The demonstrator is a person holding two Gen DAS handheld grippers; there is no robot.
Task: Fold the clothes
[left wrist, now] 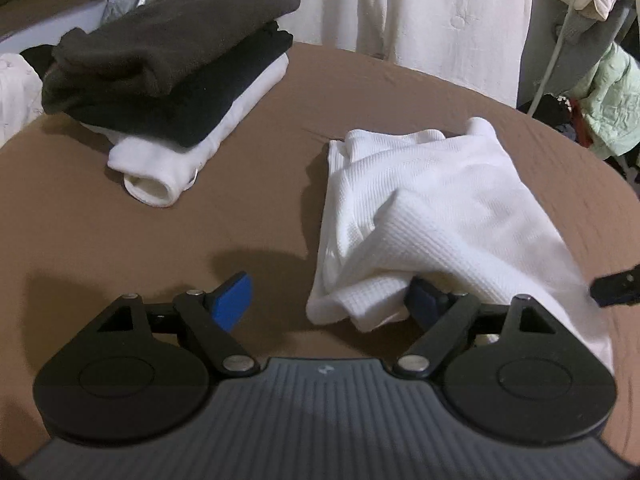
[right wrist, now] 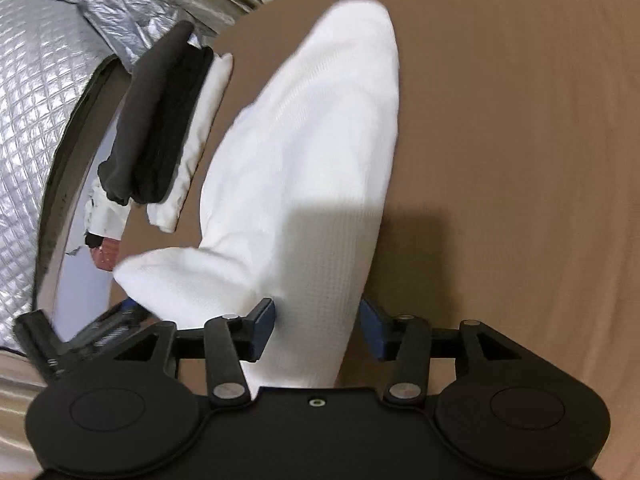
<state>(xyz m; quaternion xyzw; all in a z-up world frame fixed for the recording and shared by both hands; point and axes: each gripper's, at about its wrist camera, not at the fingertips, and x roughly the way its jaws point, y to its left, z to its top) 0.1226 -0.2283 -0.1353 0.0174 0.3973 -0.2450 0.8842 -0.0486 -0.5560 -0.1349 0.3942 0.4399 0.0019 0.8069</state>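
The left hand-held gripper [left wrist: 330,304] stands with its blue pads spread wide. One pad is bare over the brown counter [left wrist: 160,240]; the other is tucked under the near corner of the white waffle-knit garment [left wrist: 420,208], so the cloth drapes over it rather than being pinched. That placement suits sliding beneath the bundle to lift or shift it, I judge.

In the right wrist view, the right hand-held gripper [right wrist: 318,330] straddles a near end of the same garment [right wrist: 312,168]. Its pads sit either side of the fabric with a gap showing, so they are moderately apart and not clamped on the cloth. The left tool's tip shows at the left edge of this view, reaching under the cloth too.

The garment lies in a compact, somewhat lumpy bundle toward the near right part of the counter, layers doubled over each other, running away from the tools. Whether it is mid-fold or a finished bundle about to be carried, the views do not settle.

Farther off, toward the far left edge, a stack of folded clothes [left wrist: 172,76] rests: white at the bottom, black in the middle, dark brown on top, likely the place for finished pieces. Beyond the counter, pale garments [left wrist: 440,8] hang.
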